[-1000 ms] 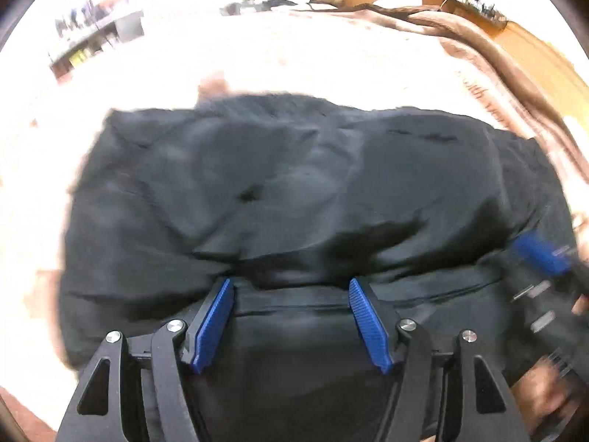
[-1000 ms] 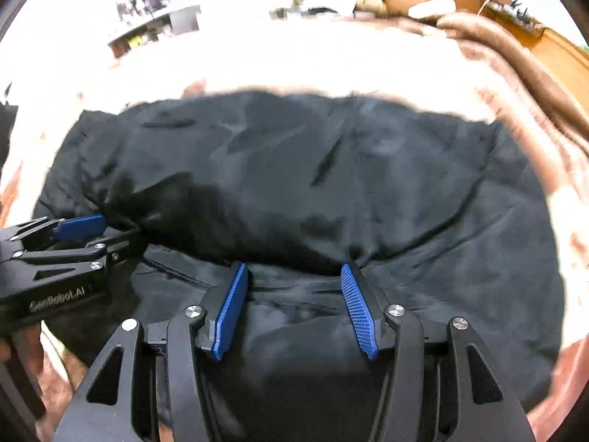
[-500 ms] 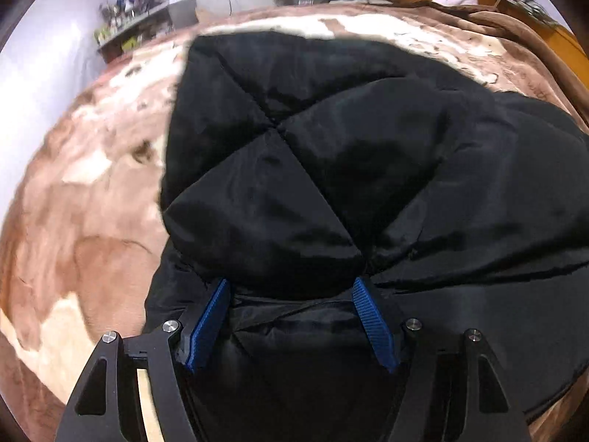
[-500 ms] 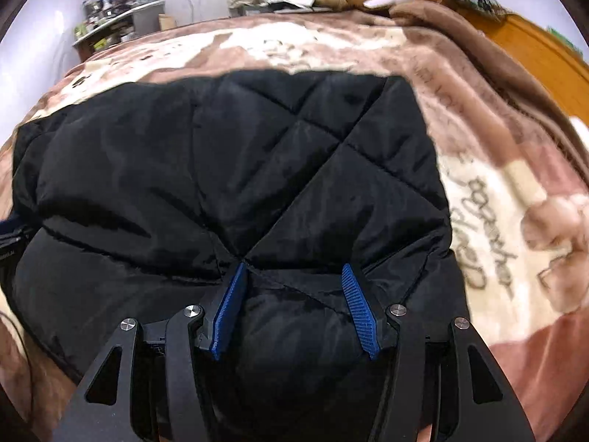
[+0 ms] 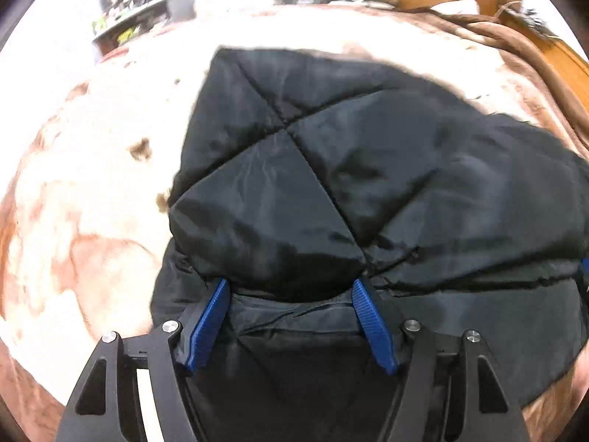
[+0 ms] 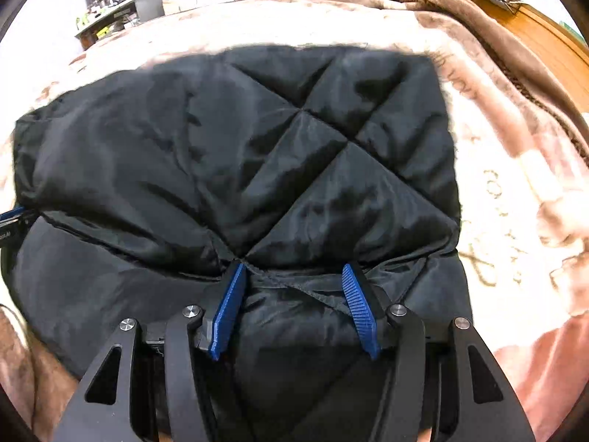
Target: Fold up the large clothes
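Observation:
A black quilted jacket [image 5: 368, 184] lies folded on a brown and cream blanket [image 5: 81, 191]. Its folded-over part has a stitched edge lying across the lower layer. My left gripper [image 5: 291, 287] is open, its blue pads over the near left part of the fold edge with jacket fabric between them. My right gripper [image 6: 292, 272] is open over the near right part of the jacket [image 6: 257, 154], fabric between its pads too. The left gripper's tip shows at the left edge of the right wrist view [image 6: 9, 217].
The blanket [image 6: 515, 202] covers a bed on all sides of the jacket. A wooden bed frame [image 6: 545, 33] runs along the far right. A cluttered shelf [image 6: 117, 7] and piled items stand beyond the bed's far end.
The jacket's near part has been folded over away from me, quilted lining now on top. Both grippers have stayed at the near edge and the views brightened.

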